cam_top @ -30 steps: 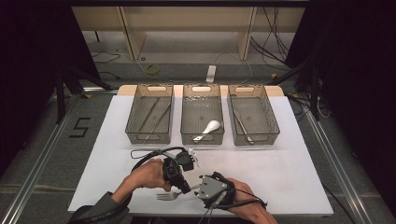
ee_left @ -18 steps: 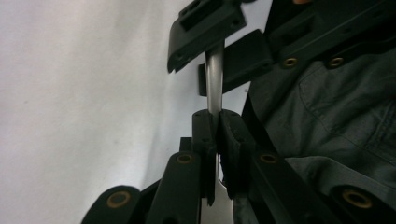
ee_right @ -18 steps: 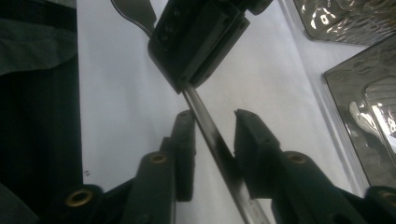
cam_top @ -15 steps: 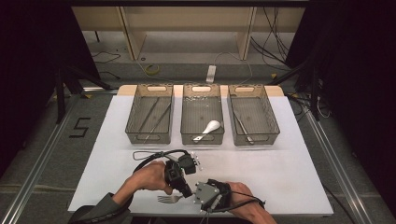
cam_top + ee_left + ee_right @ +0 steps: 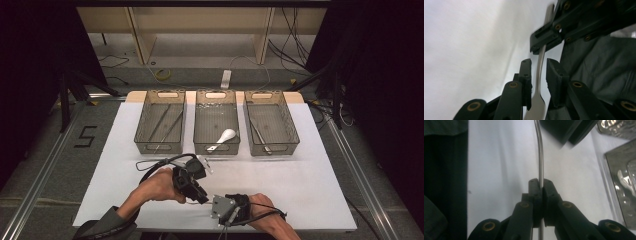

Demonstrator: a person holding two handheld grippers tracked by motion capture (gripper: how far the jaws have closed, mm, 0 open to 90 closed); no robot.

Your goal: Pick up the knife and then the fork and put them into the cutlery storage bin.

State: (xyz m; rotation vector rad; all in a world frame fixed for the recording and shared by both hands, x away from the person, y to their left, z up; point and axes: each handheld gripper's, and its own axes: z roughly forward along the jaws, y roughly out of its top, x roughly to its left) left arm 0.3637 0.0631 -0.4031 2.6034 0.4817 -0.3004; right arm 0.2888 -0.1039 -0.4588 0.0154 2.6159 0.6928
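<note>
The high view shows both grippers low over the near edge of the white table [image 5: 310, 190], with three trays [image 5: 216, 127] beyond. The right gripper view shows the right gripper [image 5: 541, 185] clamped on the fork [image 5: 540, 157] handle, its jaws just having closed. In the left gripper view, the left gripper [image 5: 538, 67] has just been opening; the fork runs between its parted jaws, untouched.

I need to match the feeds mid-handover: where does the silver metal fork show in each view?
High view: silver metal fork, bottom centre, between the grippers.
Left gripper view: fork, centre, between open jaws.
Right gripper view: fork, centre, clamped.
Shared landmark: white table cover.
</note>
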